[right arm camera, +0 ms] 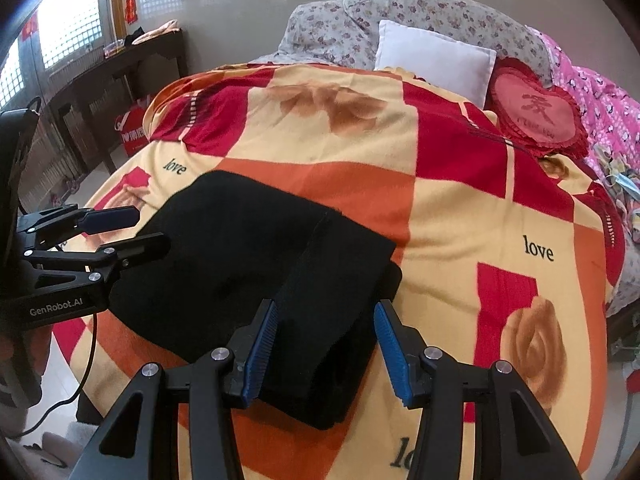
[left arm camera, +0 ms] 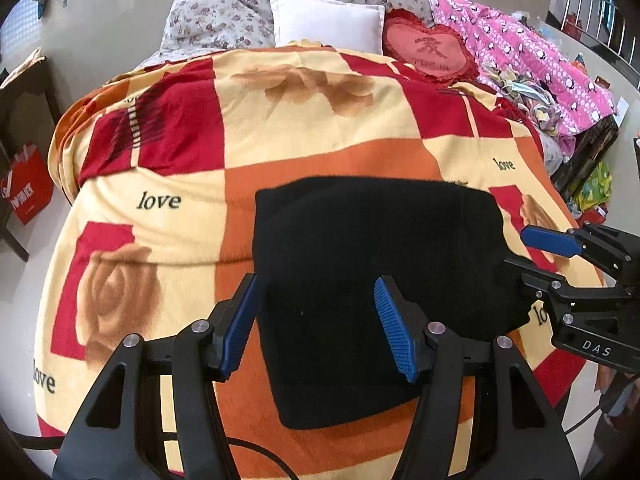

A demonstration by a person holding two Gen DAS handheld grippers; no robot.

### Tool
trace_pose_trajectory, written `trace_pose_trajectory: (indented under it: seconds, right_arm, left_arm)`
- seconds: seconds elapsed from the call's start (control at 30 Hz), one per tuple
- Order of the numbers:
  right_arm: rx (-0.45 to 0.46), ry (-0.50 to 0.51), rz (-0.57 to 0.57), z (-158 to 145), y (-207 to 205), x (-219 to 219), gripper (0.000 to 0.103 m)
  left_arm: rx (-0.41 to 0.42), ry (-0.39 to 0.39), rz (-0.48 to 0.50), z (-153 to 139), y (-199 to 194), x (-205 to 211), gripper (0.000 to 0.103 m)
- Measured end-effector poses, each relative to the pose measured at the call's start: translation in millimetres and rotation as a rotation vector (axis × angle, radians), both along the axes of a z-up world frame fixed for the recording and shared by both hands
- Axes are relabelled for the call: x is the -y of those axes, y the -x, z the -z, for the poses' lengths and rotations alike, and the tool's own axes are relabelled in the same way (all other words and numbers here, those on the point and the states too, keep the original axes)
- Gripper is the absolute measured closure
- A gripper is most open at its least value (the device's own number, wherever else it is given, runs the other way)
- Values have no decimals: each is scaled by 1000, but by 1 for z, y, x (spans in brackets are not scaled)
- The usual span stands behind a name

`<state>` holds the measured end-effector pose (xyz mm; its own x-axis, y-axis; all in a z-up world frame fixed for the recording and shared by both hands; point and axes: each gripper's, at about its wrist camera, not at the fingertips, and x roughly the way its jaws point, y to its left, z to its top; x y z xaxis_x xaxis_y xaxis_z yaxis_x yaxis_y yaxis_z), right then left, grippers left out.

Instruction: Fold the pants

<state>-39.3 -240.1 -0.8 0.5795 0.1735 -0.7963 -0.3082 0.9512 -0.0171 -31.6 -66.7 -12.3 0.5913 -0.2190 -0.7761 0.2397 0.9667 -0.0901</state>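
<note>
**Handling Notes: Black Pants, Folded Bundle on Bed**

The bed [left arm camera: 168, 240] carries a fleece blanket [left arm camera: 328, 152] printed in red, orange and cream blocks, which gives a soft, yielding work surface. I should expect anything pressed into it to sink a little.

The pants [left arm camera: 360, 272] lie on the near part of the blanket, already gathered into a compact black rectangle of several layers. In the right wrist view a seam or fold edge runs lengthwise across the pants [right arm camera: 248, 264], and the near corner stands visibly thick. I judge the fabric to be soft, light and limp, with a matte, slightly fuzzy face that is unlikely to slip between ribbed pads (the stacked layers, however, may slide over one another if only the top one is pinched).

Recommended hold: the full thickness at a corner or along a folded edge, not the flat middle, where there is nothing to bite.

My left gripper [left arm camera: 316, 328] hovers over the near left part of the bundle, jaws spread wide, holding nothing. My right gripper [right arm camera: 324, 352] straddles the near right corner, likewise wide apart and empty; from the left wrist view the right gripper [left arm camera: 520, 250] sits at the bundle's right edge.

The folding appears largely complete.
</note>
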Motion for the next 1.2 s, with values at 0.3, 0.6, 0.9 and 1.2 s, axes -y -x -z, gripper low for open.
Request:
trace_pose_trajectory:
  seconds: [0.3,0.6,0.9,1.2]
  right_arm:
    - [-30,10,8,23,3,4,52]
    - [-77,-112,30,23,-1,23,44]
    - [-144,-348,46,40,-28,42,38]
    - [-144,-472,47,54,-41,48,33]
  left_arm:
    - [-6,-16,-10,10,0,2,44]
    - [-15,-13,-15,8,0,-1,43]
    - [-96,149,-46,11,-15,-41,39]
    - [-140,263,-7,28,-25,-31,32]
